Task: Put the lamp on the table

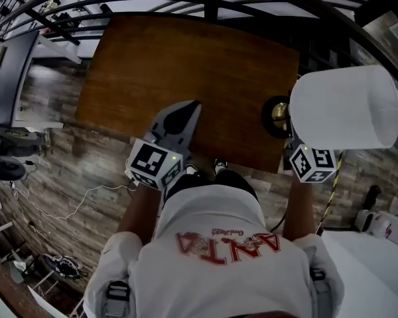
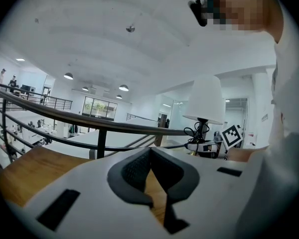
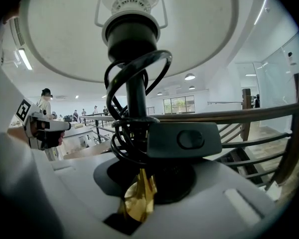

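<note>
Right claw (image 3: 138, 190) tight on lamp (image 3: 132, 31) stem, cord switch (image 3: 187, 139) plain only in its view; left claw (image 2: 150, 152) closed, empty.

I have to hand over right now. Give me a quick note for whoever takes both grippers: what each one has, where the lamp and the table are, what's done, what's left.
Left gripper: jaws together, nothing in them, over the near edge of the table.
Right gripper: shut on the lamp, gripping its gold stem low down; the cord is coiled around the stem.
Lamp: upright, its black base at the table's right near corner; contact with the top cannot be told.
Done: lamp picked up and brought to the table.
Left: set the base fully on the wood, away from the edge, then open the right jaws and back off.
</note>
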The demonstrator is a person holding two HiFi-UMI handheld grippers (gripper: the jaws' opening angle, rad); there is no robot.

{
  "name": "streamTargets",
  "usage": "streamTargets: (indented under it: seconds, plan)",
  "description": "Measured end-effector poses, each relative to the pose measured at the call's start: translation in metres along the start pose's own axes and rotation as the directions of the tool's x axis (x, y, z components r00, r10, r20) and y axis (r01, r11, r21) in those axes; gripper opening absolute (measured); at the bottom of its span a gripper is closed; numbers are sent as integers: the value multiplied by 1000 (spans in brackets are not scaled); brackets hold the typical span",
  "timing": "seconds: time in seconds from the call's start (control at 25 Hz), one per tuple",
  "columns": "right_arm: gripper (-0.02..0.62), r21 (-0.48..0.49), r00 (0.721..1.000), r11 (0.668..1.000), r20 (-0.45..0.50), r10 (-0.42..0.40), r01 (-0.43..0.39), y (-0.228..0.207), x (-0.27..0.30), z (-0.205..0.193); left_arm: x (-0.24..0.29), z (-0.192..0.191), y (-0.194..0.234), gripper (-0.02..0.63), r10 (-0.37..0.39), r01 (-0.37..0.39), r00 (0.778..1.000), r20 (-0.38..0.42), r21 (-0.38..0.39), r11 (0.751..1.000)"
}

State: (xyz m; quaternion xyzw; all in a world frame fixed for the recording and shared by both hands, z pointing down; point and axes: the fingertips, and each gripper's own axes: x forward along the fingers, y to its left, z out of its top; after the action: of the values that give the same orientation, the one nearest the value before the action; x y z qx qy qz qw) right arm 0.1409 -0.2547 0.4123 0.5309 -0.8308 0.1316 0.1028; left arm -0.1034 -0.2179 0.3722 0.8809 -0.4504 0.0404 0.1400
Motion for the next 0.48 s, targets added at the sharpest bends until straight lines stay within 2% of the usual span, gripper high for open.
streamTargets:
  seconds: [0.28, 0.48]
  plan:
    - [80, -47, 999, 998, -10, -43, 42, -71, 55, -6, 66, -10, -6, 9, -11, 10, 999, -43, -27, 1000]
    - [80, -26, 998, 998, -17, -53, 53, -108, 105, -20, 105, -25, -3, 9, -19, 13, 997, -72, -79, 997]
